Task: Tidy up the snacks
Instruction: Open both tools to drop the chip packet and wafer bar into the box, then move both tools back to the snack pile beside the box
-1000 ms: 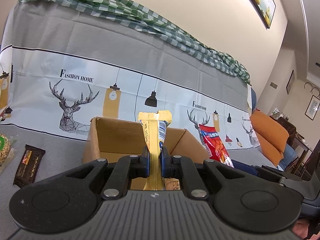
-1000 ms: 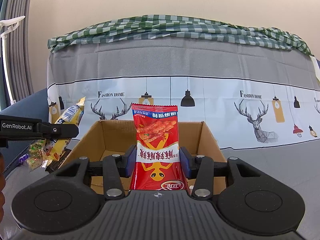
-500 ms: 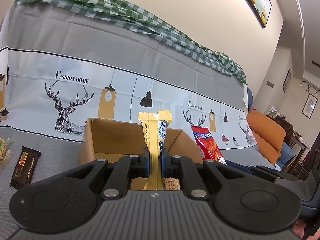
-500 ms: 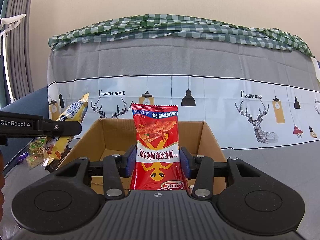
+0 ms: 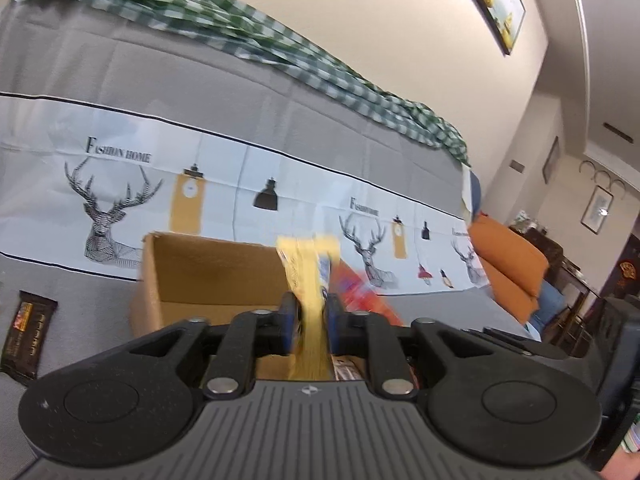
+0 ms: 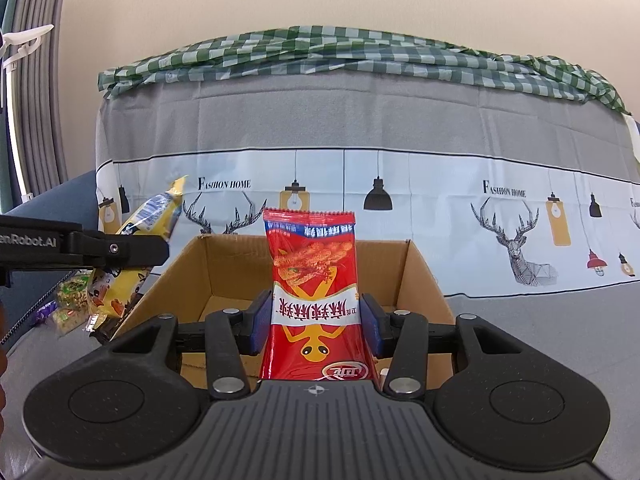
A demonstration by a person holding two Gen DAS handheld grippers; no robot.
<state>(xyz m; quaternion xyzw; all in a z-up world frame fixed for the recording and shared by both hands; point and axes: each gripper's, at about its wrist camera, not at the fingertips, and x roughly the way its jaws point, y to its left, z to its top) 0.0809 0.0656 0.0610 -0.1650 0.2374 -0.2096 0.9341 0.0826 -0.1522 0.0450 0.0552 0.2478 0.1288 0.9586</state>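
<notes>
My left gripper [image 5: 308,316] is shut on a yellow snack packet [image 5: 310,280], held upright just in front of an open cardboard box [image 5: 208,268]; the packet is blurred. My right gripper [image 6: 316,316] is shut on a red snack packet [image 6: 314,280], upright over the near edge of the same box [image 6: 224,264]. In the right wrist view the left gripper [image 6: 120,248] with its yellow packet [image 6: 148,216] is at the box's left side. The red packet [image 5: 360,292] shows blurred in the left wrist view.
The box sits on a grey sofa seat with a deer-print cloth [image 6: 500,220] behind. A dark chocolate bar [image 5: 28,336] lies left of the box. More snack packets [image 6: 72,304] lie on the seat at left. An orange cushion [image 5: 512,264] is at right.
The left gripper has swung right and closer to the box with the yellow packet, blurring the view. The right gripper holds almost still with the red packet.
</notes>
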